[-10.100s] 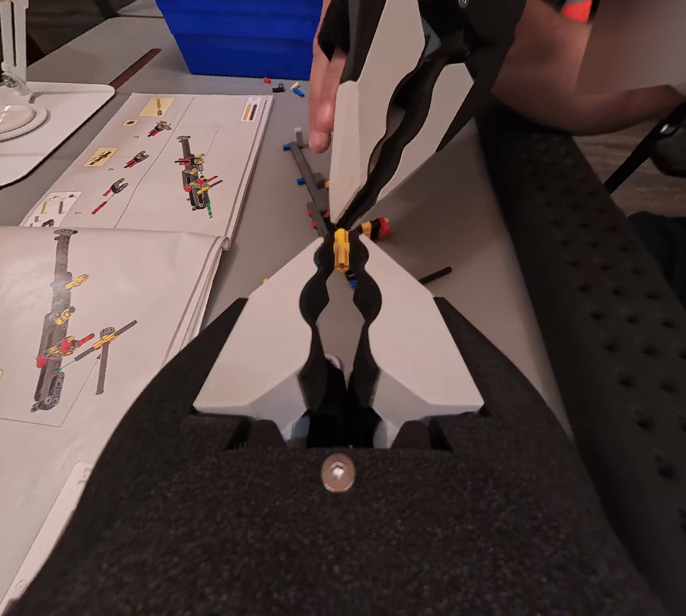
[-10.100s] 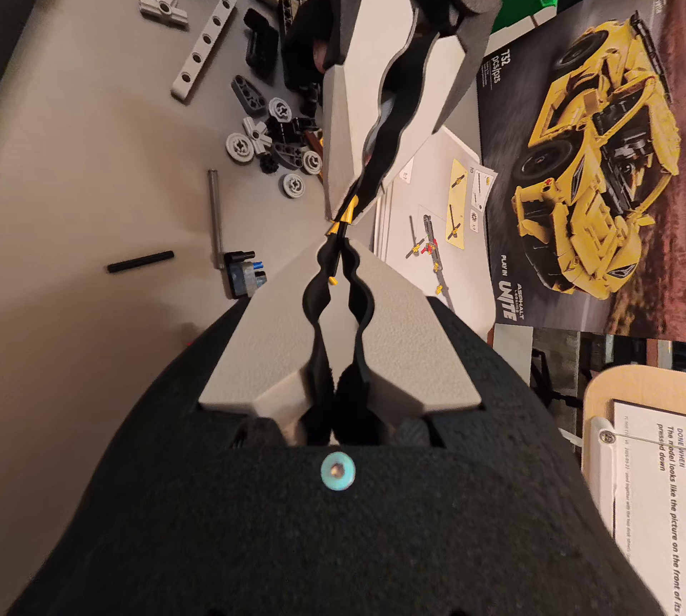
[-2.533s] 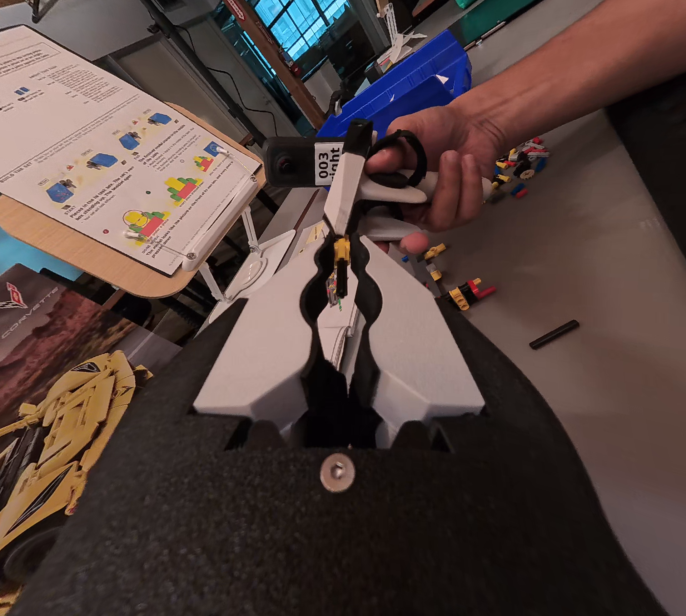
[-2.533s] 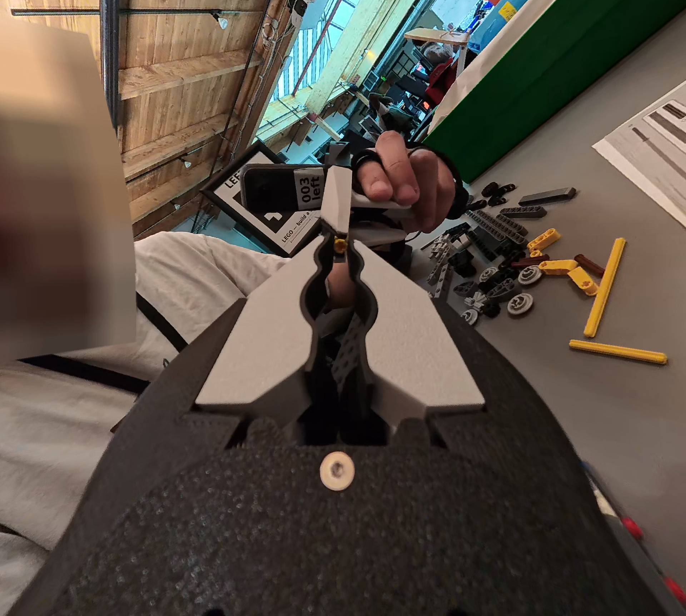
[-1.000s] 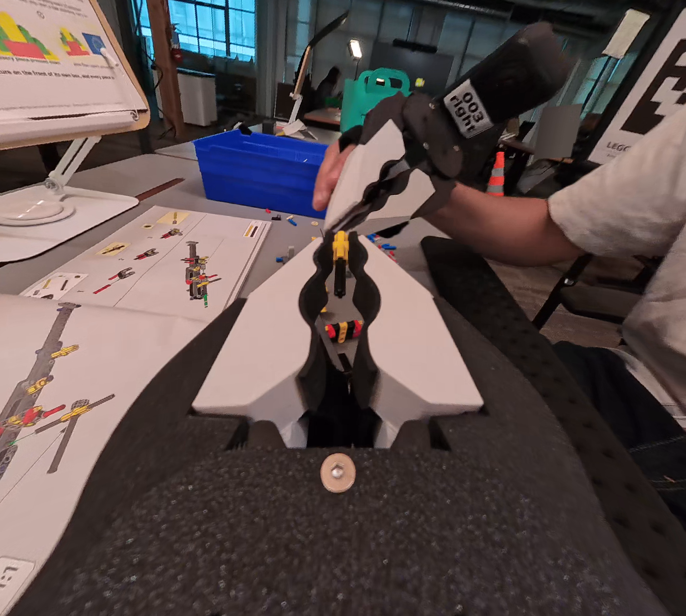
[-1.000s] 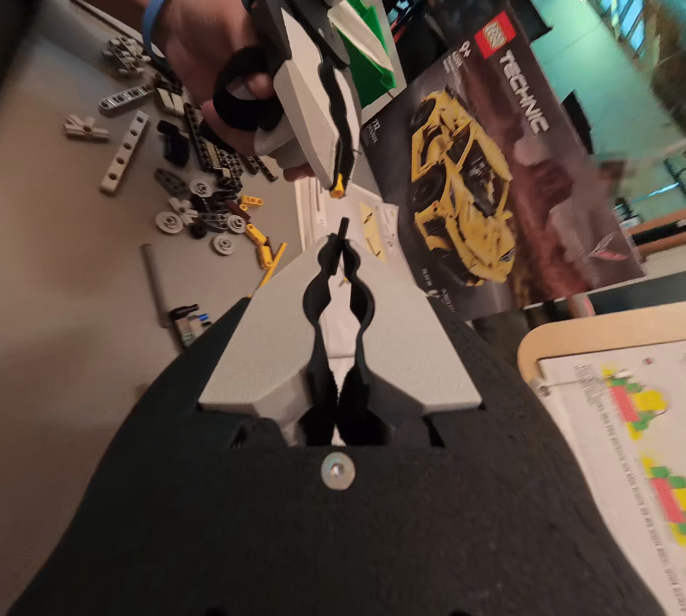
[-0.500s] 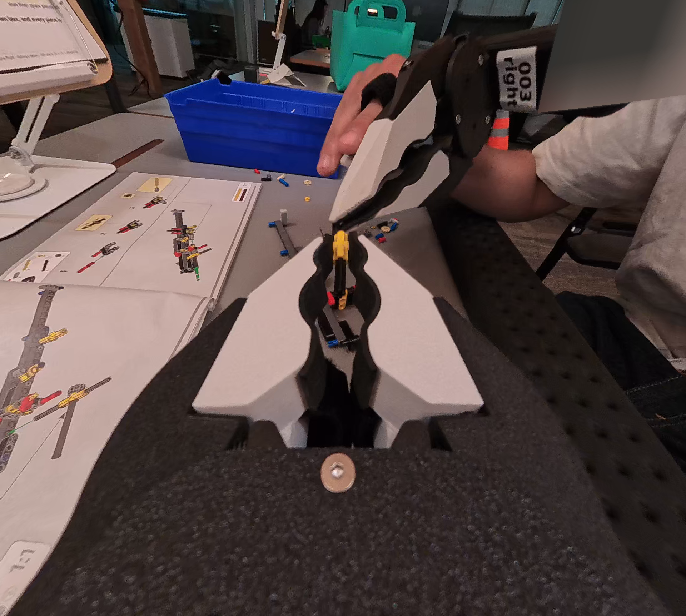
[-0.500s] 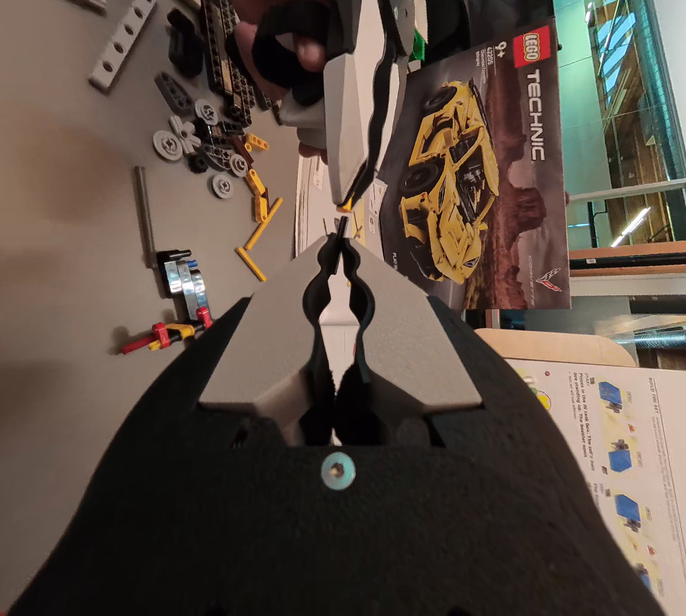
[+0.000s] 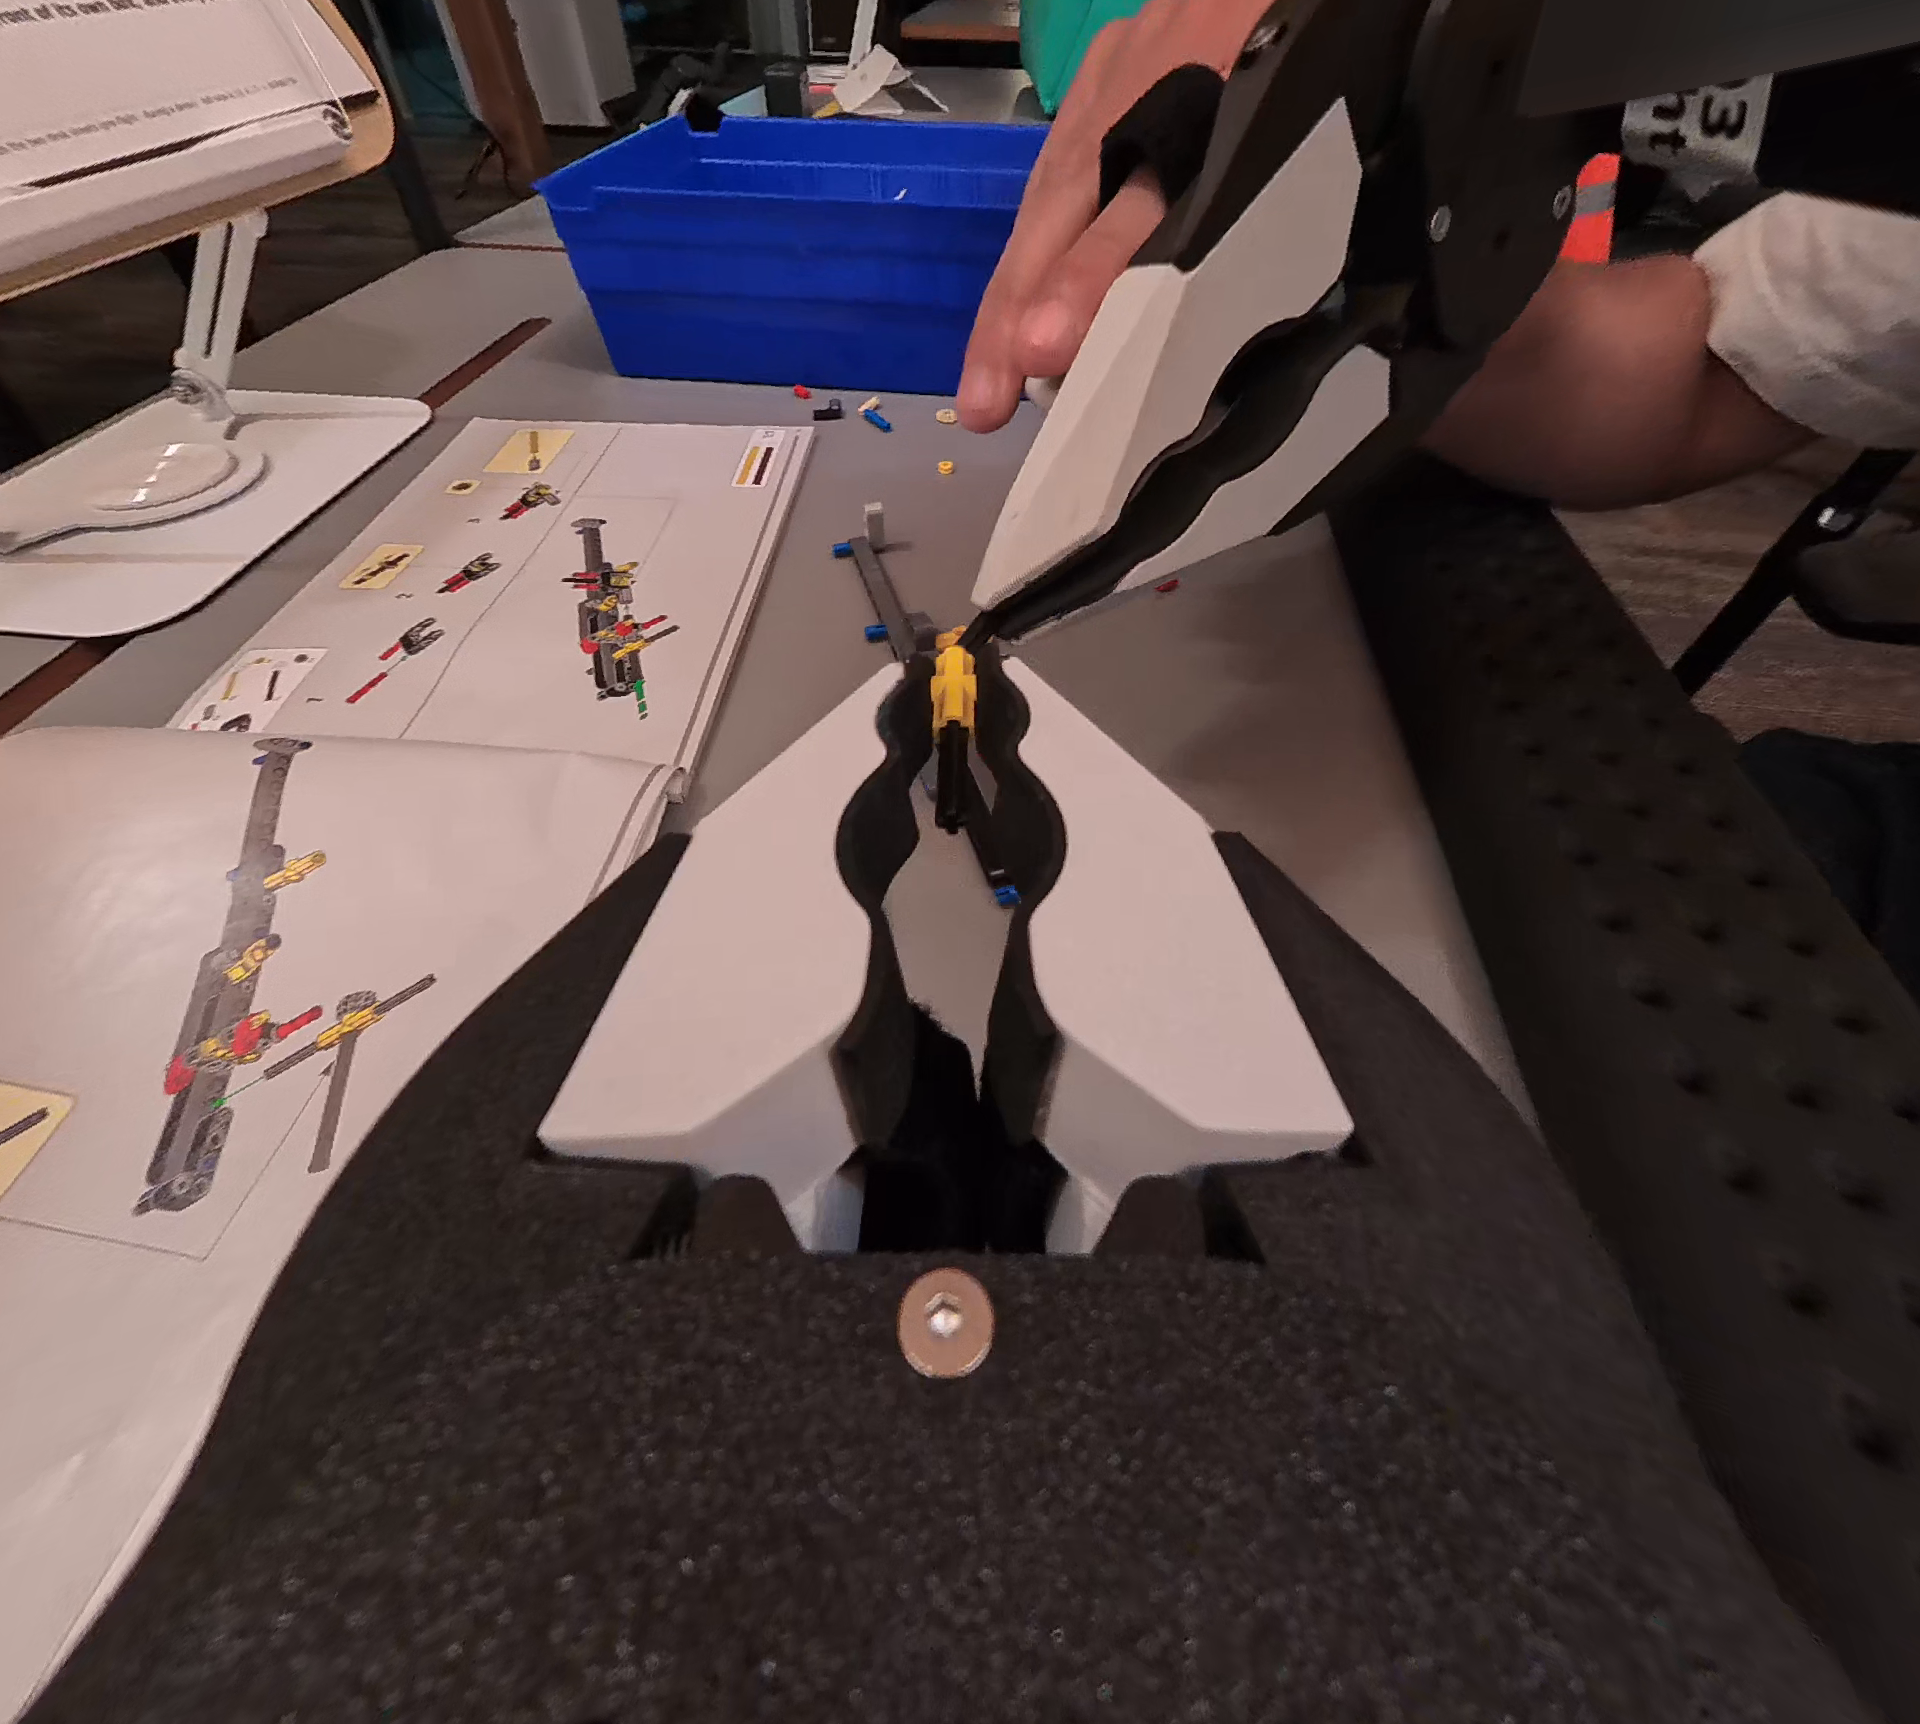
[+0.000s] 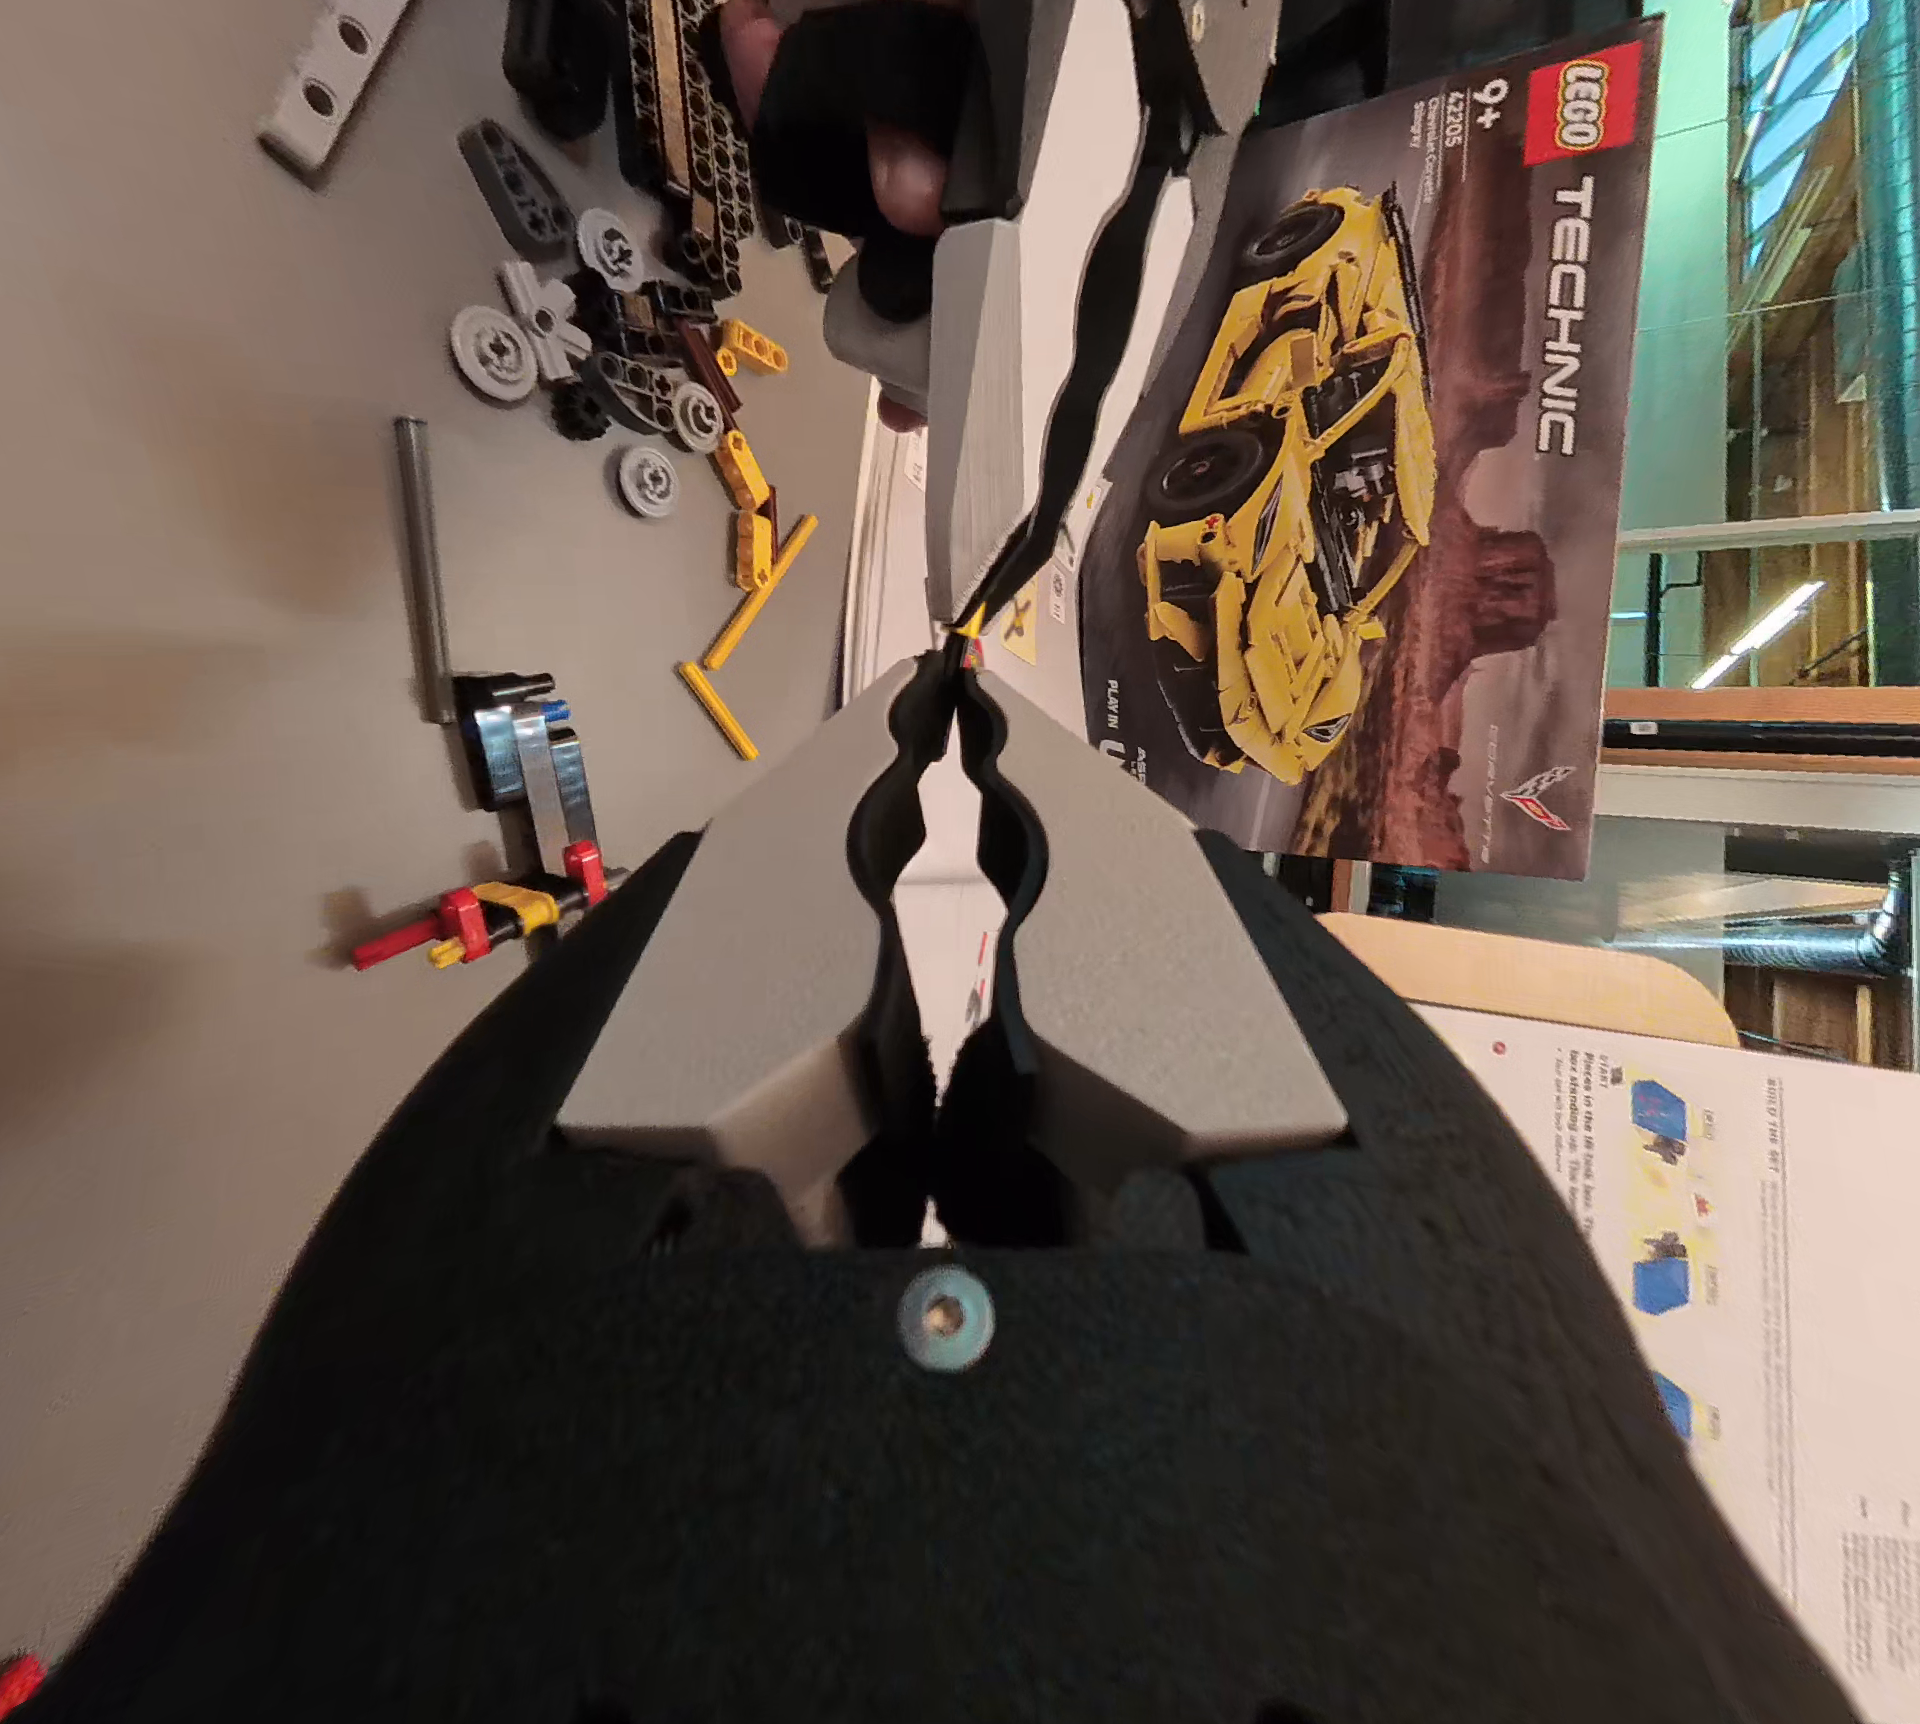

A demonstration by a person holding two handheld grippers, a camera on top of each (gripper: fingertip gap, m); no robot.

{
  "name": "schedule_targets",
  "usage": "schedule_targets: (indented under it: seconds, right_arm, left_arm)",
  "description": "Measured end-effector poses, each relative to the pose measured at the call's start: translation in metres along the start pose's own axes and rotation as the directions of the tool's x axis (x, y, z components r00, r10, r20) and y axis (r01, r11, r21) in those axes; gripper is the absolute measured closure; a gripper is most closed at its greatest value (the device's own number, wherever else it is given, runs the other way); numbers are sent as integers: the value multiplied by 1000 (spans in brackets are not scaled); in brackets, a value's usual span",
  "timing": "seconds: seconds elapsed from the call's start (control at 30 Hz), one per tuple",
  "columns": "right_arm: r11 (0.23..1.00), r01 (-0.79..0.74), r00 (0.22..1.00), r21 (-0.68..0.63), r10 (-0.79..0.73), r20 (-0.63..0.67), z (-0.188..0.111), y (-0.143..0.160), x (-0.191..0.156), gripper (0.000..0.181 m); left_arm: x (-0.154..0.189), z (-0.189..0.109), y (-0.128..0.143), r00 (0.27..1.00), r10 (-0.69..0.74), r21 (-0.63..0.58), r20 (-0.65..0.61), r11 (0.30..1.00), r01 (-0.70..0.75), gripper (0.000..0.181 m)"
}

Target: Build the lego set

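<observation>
My left gripper [image 9: 951, 687] is shut on a yellow connector [image 9: 951, 687] with a black axle [image 9: 948, 791] running back between the fingers. My right gripper [image 10: 940, 687] is shut, with a small black pin [image 10: 951, 658] just showing at its tips. The two grippers meet tip to tip above the table. The right gripper comes in from the upper right in the left wrist view [image 9: 987, 625]. The left gripper hangs from the top in the right wrist view [image 10: 971, 620]. A long dark grey beam assembly [image 9: 883, 578] lies on the table under the tips.
An open instruction booklet [image 9: 499, 594] lies at the left, a blue bin [image 9: 790, 251] behind it, and a sheet on a stand [image 9: 156, 12]. Loose grey, black and yellow parts [image 10: 623, 365], a grey axle [image 10: 421, 552], a red-yellow sub-assembly [image 10: 468, 926] and the set's box [image 10: 1351, 469] show in the right wrist view. Left and right tips are no more than a few centimetres apart.
Both grippers have come down toward the table and closed the gap between them. Their tips, apart a second ago, now touch. Both stay shut on their pieces.
</observation>
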State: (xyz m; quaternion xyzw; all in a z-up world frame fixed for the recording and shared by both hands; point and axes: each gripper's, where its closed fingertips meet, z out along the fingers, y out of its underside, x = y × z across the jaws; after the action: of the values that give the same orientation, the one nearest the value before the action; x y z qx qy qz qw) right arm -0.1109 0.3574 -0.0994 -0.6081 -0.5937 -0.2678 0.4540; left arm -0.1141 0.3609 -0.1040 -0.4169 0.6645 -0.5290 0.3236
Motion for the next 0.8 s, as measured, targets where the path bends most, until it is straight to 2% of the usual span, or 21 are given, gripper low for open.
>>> schedule_targets:
  seconds: [0.1, 0.3, 0.4, 0.53, 0.8]
  right_arm:
    - [1000, 6, 1000, 25, -6, 3, 0, 0, -2, 179]
    - [968, -173, 983, 184, 157, 96, -8, -7, -7, 180]
    - [954, -230, 966, 190, 200, 165, -6, -6, -17, 179]
    - [932, -282, 952, 230, 241, 191, -6, -8, -19, 179]
    - [784, -499, 864, 370, 417, 282, -13, -18, -6, 180]
  left_arm:
    - [3, -1, 0, 999, -17, 3, -31, 1000, 17, 176]
    - [15, -2, -1, 989, -61, 23, -135, 998, 65, 175]
    - [18, 1, 6, 986, -66, -15, -152, 998, 64, 175]
    - [20, 1, 10, 979, -95, -29, -182, 995, 91, 175]
    - [24, -6, -3, 943, -176, 48, -283, 979, 198, 175]
